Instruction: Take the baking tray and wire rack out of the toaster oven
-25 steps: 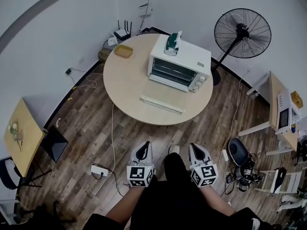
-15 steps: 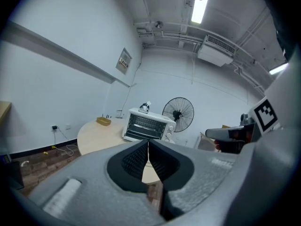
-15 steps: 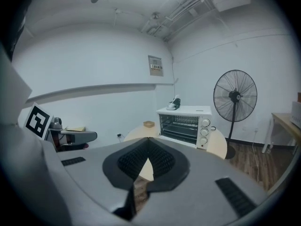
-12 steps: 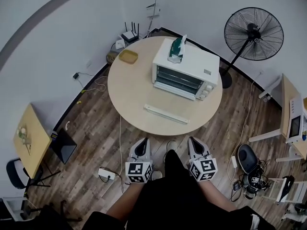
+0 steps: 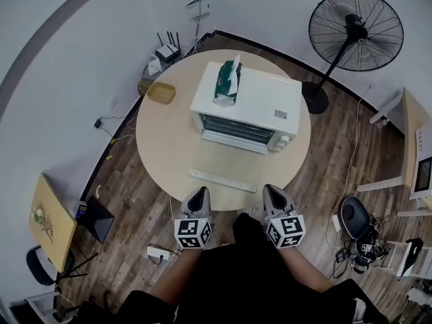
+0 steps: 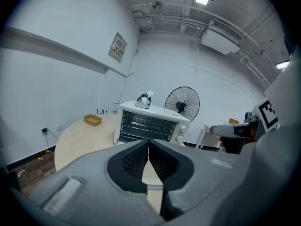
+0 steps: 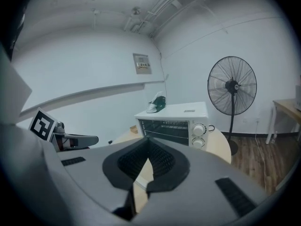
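My left gripper (image 5: pixel 198 194) and right gripper (image 5: pixel 273 192) are pressed together and empty. They sit low in the frame at the round table (image 5: pixel 152 147) edge, I judge for the approach. The toaster oven (image 5: pixel 246 103) sits upper centre with the wire rack (image 6: pixel 143 121) inside. I cannot make out the baking tray.

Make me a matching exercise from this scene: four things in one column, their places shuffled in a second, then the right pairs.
Things: 1 green tissue pack; 2 yellow dish; 3 standing fan; 4 white strip.
Places: A on the floor beside the round table; B on the table in front of the toaster oven; C on top of the oven; D on the table left of the oven.
Pairs: 1-C; 2-D; 3-A; 4-B.
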`<action>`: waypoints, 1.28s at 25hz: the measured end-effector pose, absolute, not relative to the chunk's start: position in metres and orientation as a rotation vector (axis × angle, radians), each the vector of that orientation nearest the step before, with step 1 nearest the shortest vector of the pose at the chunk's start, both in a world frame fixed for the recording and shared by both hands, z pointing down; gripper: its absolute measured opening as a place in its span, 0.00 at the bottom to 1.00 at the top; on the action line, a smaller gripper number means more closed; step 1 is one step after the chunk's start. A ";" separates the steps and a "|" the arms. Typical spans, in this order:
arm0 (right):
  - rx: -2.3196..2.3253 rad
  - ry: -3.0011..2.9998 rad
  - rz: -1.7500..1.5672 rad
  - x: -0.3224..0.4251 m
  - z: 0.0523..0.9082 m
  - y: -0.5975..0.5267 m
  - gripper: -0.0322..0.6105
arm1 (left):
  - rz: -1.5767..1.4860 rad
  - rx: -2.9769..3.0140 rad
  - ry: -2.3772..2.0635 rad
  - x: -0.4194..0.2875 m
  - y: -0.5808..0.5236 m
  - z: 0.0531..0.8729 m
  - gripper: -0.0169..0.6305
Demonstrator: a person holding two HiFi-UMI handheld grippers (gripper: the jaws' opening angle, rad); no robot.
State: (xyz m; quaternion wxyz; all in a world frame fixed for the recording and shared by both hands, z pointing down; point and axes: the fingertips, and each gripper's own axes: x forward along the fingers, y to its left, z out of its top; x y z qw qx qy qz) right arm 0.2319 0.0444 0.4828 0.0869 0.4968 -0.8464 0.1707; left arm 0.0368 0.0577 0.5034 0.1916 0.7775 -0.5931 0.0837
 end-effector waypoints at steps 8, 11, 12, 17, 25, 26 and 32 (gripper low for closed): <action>1.412 -2.548 0.625 0.236 0.516 -0.018 0.05 | 0.270 2.131 -1.621 0.053 -0.012 0.537 0.06; 1.358 -2.569 0.717 0.226 0.535 -0.039 0.05 | 0.263 2.117 -1.620 0.050 -0.035 0.552 0.06; 1.346 -2.577 0.758 0.221 0.541 -0.046 0.05 | 0.260 2.111 -1.621 0.048 -0.042 0.556 0.06; 1.357 -2.603 0.958 0.201 0.571 -0.074 0.05 | 0.231 2.076 -1.586 0.043 -0.078 0.576 0.06; 1.520 -2.474 1.295 0.175 0.626 -0.116 0.05 | 0.177 2.050 -1.455 0.034 -0.135 0.626 0.06; 1.556 -2.464 1.328 0.174 0.629 -0.120 0.05 | 0.149 2.043 -1.429 0.033 -0.141 0.631 0.06; 1.774 -2.402 1.519 0.181 0.647 -0.149 0.05 | -0.029 1.958 -1.272 0.037 -0.180 0.653 0.06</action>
